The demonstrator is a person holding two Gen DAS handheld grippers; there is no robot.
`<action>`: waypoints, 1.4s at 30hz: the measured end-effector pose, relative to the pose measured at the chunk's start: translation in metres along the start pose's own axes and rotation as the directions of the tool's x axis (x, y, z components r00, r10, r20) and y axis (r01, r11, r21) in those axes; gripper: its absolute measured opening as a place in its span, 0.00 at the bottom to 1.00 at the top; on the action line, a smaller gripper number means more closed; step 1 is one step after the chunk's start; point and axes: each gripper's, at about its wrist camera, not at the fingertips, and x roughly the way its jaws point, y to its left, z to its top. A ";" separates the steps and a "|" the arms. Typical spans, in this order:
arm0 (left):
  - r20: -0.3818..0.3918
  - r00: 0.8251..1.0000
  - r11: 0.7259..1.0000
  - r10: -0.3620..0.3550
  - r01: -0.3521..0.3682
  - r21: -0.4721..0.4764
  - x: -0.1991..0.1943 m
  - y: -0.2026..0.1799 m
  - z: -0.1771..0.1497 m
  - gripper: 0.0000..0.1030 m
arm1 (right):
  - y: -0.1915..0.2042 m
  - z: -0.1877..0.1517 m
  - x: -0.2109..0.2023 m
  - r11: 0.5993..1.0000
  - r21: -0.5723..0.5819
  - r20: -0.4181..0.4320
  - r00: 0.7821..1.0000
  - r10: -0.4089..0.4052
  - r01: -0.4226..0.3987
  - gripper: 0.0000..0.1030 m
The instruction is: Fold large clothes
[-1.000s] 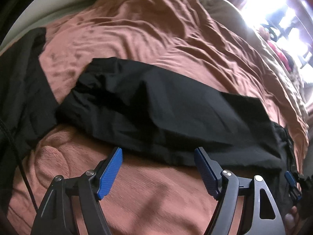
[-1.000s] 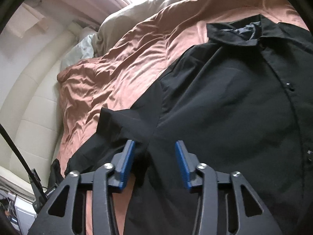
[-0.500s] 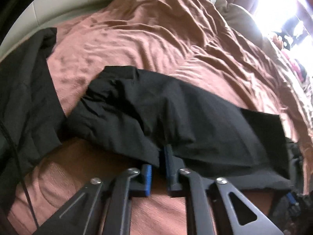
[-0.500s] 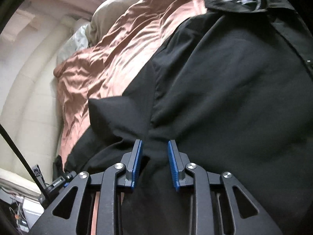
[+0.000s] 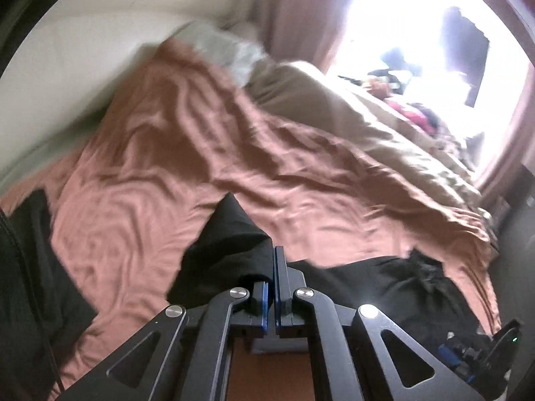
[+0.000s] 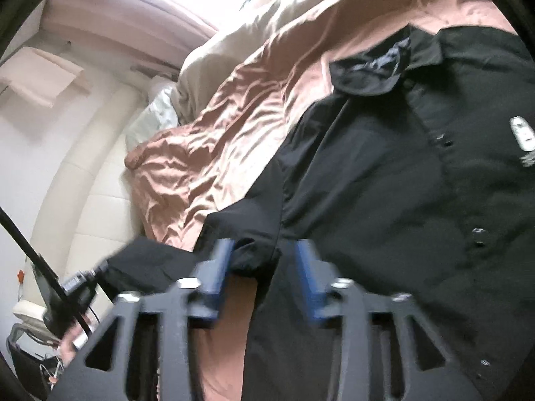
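My left gripper (image 5: 271, 287) pinched the shirt's sleeve (image 5: 230, 237); my right gripper (image 6: 264, 270), jaws parted, straddled the armpit seam. Sleeve should be carried flat across the shirt (image 6: 384, 183).

one black shirt (image 6: 384, 180); two grippers (image 5: 270, 287) (image 6: 264, 267); one pink bedspread (image 5: 160, 167)

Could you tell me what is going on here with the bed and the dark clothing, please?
A person holding a gripper in each hand is folding a black button-up shirt spread on a bed with a pinkish-brown bedspread. The left gripper is shut on the shirt sleeve, lifted into a peak above the bedspread. The right gripper is open, its blue fingers either side of the fabric near the underarm seam, not pinching it. The collar lies flat and the body is not yet folded.
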 end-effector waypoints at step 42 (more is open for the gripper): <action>-0.378 0.736 0.704 -0.561 0.665 0.250 0.073 -0.383 -0.126 0.05 | -0.160 -0.027 -0.185 0.890 0.456 0.237 0.962 -0.133 0.010 0.71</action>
